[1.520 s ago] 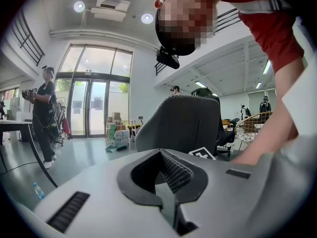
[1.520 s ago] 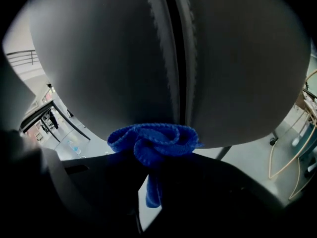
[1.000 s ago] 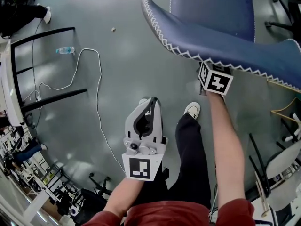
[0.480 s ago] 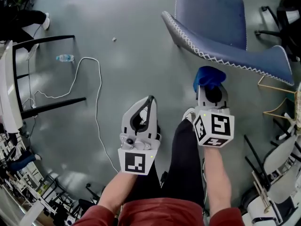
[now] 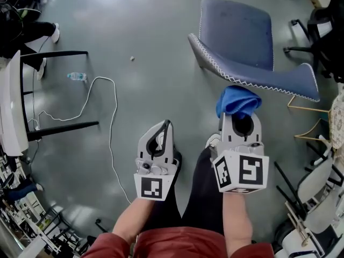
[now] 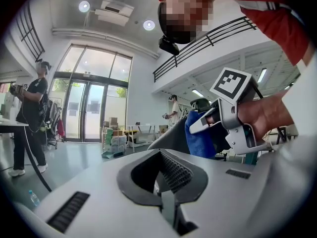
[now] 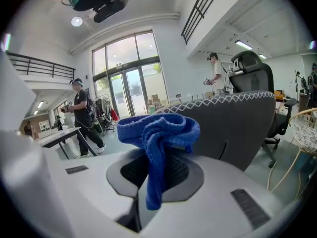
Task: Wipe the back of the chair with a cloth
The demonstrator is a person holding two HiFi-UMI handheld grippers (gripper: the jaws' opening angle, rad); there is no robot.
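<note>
1. The right gripper [image 5: 238, 120] is held in the person's right hand, low and right of centre in the head view. Its jaws are clamped on a blue knitted cloth [image 5: 238, 102].
2. In the right gripper view, one fold of the cloth [image 7: 158, 138] is pinched between the ribbed pads of the right gripper [image 7: 157, 180]. The rest is bunched above the jaw tips.
3. The blue upholstered chair with white zigzag stitching [image 5: 242, 47] is seen ahead of the right gripper on the grey floor [image 5: 134, 26]. The cloth is held just short of the stitched top edge of the chair back. Contact between the two cannot be confirmed from any view.
4. In the right gripper view, the rear face of the chair back [image 7: 233, 128] is seen upright directly behind the cloth.
5. The left gripper [image 5: 164, 130] is held beside the right one, well apart from the chair. In the left gripper view, its jaws [image 6: 166, 182] are closed together with nothing between them.
6. A white cable [image 5: 107, 112] and a clear plastic bottle [image 5: 77, 76] are noted on the floor to the left.
</note>
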